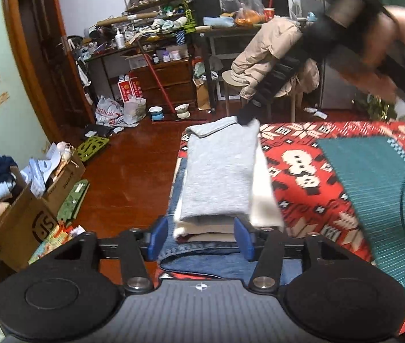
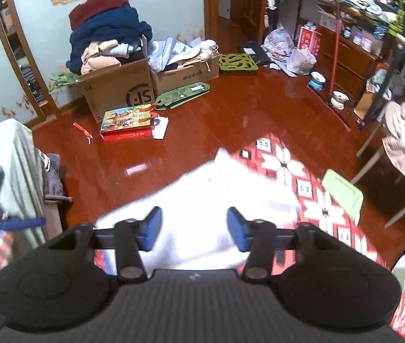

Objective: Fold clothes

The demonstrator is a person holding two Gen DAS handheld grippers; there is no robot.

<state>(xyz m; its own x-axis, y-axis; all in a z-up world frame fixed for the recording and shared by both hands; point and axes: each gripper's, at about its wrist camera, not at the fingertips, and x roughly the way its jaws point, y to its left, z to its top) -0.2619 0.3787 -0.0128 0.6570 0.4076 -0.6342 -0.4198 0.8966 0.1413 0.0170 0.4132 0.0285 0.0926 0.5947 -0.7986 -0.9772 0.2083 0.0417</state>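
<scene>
My left gripper hangs over the near end of a stack of folded clothes at the corner of the bed. Its jaws stand apart with nothing pressed between the blue pads; the edges of the stack show in the gap, but no pad bears on them. A folded grey garment lies on top, over a cream piece and denim at the bottom. I judge this fold finished and the piece placed.

My right gripper is also released: jaws wide, pads clear. A blurred white cloth lies below them on the red patterned bedspread, untouched. In the left wrist view the right gripper appears only as a dark smear at the upper right.

Step in hand: changeover between garments. The next move, in my judgement, calls for bringing both grippers to the next unfolded item, probably the white cloth or the teal fabric, finding an edge or corner, and closing on one layer only. The stack sits close to the bed edge, so I must not nudge it.

Legible writing: a cardboard box on the floor carries a round "SF" mark. The adjoining box has print too small to read.
</scene>
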